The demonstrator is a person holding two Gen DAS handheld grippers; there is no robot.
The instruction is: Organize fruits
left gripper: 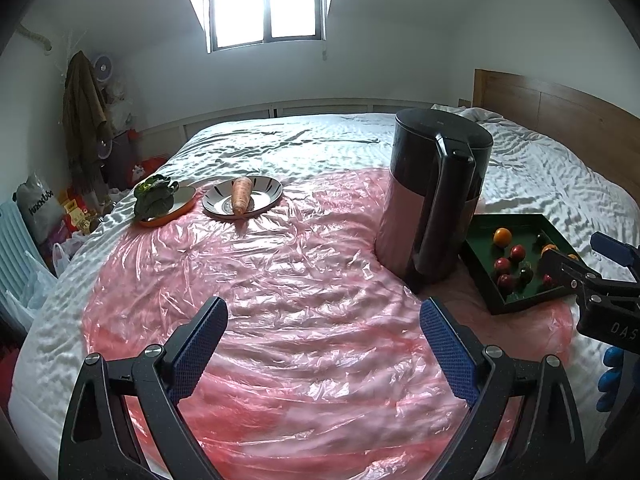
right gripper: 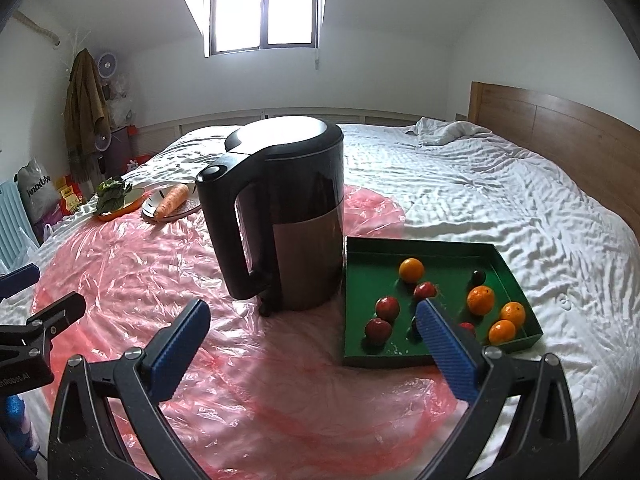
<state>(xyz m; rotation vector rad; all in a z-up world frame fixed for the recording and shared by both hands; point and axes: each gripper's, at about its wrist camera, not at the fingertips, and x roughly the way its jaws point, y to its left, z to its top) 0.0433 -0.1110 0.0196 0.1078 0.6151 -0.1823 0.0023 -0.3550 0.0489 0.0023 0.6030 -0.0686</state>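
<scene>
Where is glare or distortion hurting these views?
Left wrist: window blown out, pink plastic sheet glinting, bed edges bowed by the fisheye. Right wrist: kettle lid mirrors the window; green tray fruit stays sharp, evenly lit.

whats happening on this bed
A person holds two grippers over a pink plastic sheet on the bed. The left gripper and right gripper are both open and empty. Small fruits sit in a green tray beside a kettle. A carrot lies on a plate.
</scene>
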